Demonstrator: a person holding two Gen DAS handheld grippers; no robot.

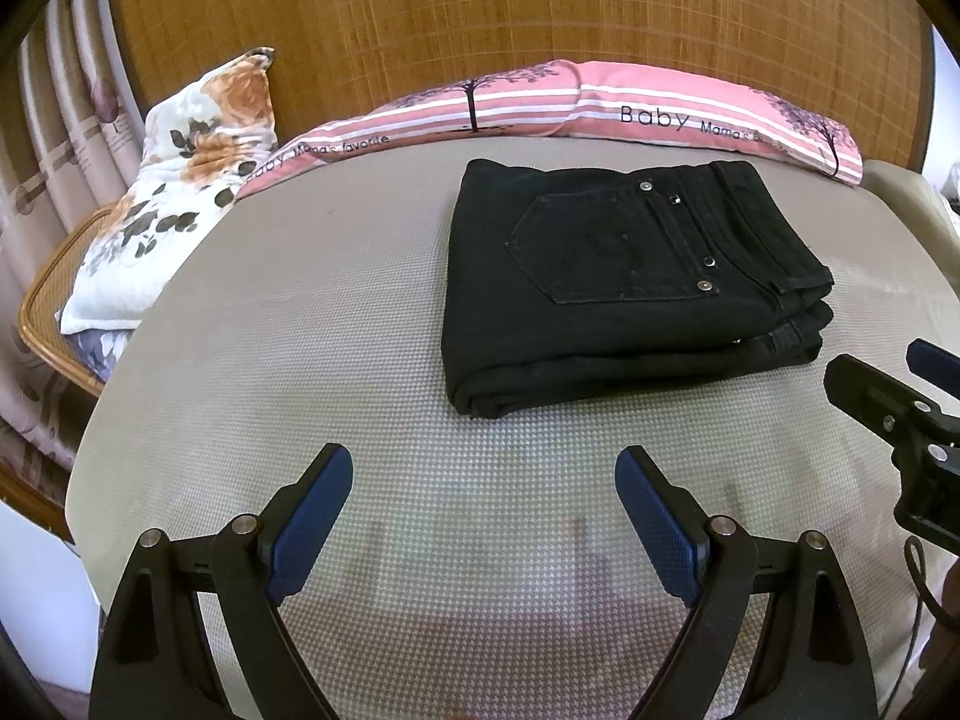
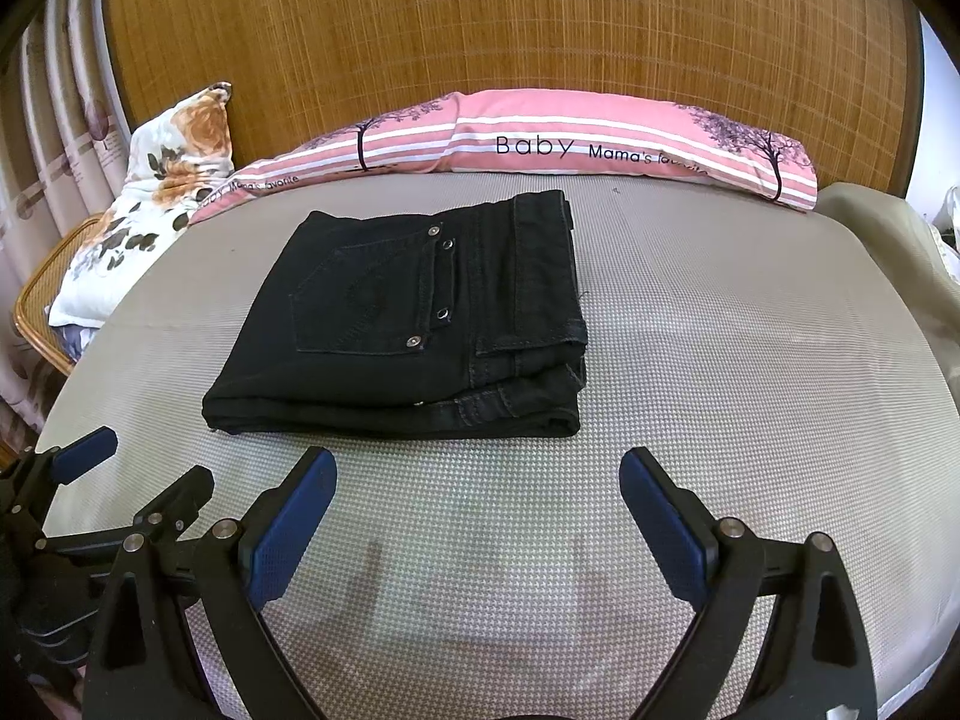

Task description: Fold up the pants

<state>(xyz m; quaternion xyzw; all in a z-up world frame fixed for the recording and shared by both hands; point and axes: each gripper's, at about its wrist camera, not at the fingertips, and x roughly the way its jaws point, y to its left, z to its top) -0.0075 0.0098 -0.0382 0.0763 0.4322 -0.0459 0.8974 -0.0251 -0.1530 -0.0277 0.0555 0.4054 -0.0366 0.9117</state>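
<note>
A pair of black pants (image 1: 624,282) lies folded into a compact stack on the grey bed, back pocket facing up; it also shows in the right wrist view (image 2: 408,324). My left gripper (image 1: 483,510) is open and empty, held over the bed a little in front of the pants and to their left. My right gripper (image 2: 477,510) is open and empty, held just in front of the pants' near edge. The right gripper also shows at the right edge of the left wrist view (image 1: 888,384), and the left gripper at the left edge of the right wrist view (image 2: 138,474).
A grey textured mattress (image 2: 720,360) fills the foreground. A long pink striped pillow (image 2: 600,138) lies along the woven headboard (image 2: 480,18). A floral pillow (image 1: 186,180) leans at the back left over a wicker stand (image 1: 48,294). Curtains hang at the far left.
</note>
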